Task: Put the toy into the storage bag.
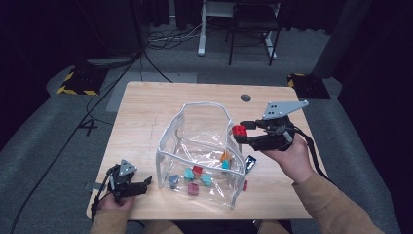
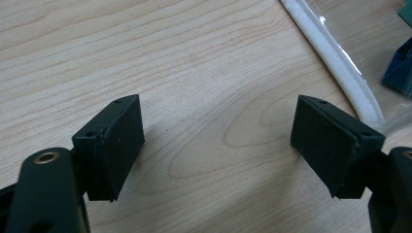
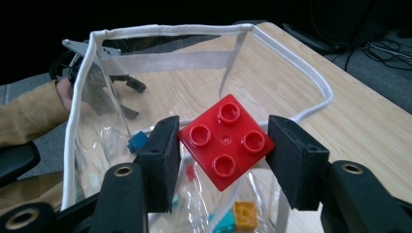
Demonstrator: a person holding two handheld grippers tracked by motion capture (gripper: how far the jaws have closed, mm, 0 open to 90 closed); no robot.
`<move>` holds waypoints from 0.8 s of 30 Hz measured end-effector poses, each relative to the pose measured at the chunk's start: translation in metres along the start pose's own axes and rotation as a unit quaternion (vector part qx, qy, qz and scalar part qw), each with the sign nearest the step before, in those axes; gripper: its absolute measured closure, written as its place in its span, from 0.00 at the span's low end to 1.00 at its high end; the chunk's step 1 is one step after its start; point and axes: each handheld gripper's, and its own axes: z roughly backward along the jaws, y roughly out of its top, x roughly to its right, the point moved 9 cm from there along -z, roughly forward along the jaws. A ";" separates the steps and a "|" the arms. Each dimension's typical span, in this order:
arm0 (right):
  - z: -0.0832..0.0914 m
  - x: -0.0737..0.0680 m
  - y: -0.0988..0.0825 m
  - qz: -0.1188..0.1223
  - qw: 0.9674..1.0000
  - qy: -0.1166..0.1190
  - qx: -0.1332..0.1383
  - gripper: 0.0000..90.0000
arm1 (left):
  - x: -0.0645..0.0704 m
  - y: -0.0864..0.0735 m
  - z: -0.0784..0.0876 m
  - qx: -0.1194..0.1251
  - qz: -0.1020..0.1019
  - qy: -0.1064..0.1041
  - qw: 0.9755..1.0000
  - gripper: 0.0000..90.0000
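Red plastic, four round studs on top and no lettering that can be read: the brick sits clamped corner to corner between the jaws of the right gripper, turned like a diamond. In the high view the brick hangs at the right wall of the pouch, above its open top, near the middle of the table. The pouch is clear film with white piping, and no brand or label shows on it. Through its wrinkled walls lie small bricks in teal, red, pink and orange; the glare blurs their shapes, and a dark blue one just outside the right wall is partly hidden. The left gripper rests near the table's near left corner, its jaws wide apart over bare wood with nothing between them. In the left gripper view the pouch's white edge is cut off at the top right.
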 end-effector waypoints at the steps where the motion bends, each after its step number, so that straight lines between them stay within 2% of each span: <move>1: -0.002 -0.001 0.002 0.001 1.000 0.003 0.000 0.53 | 0.000 0.000 0.000 0.000 0.000 0.000 1.000 0.22; 19: -0.041 -0.016 0.023 0.021 0.999 0.024 -0.022 0.53 | 0.000 0.000 0.000 0.000 0.000 0.000 1.000 0.22; 24: -0.053 -0.014 0.022 0.007 0.999 0.036 -0.027 0.53 | 0.000 0.000 0.000 0.000 0.000 0.000 1.000 0.22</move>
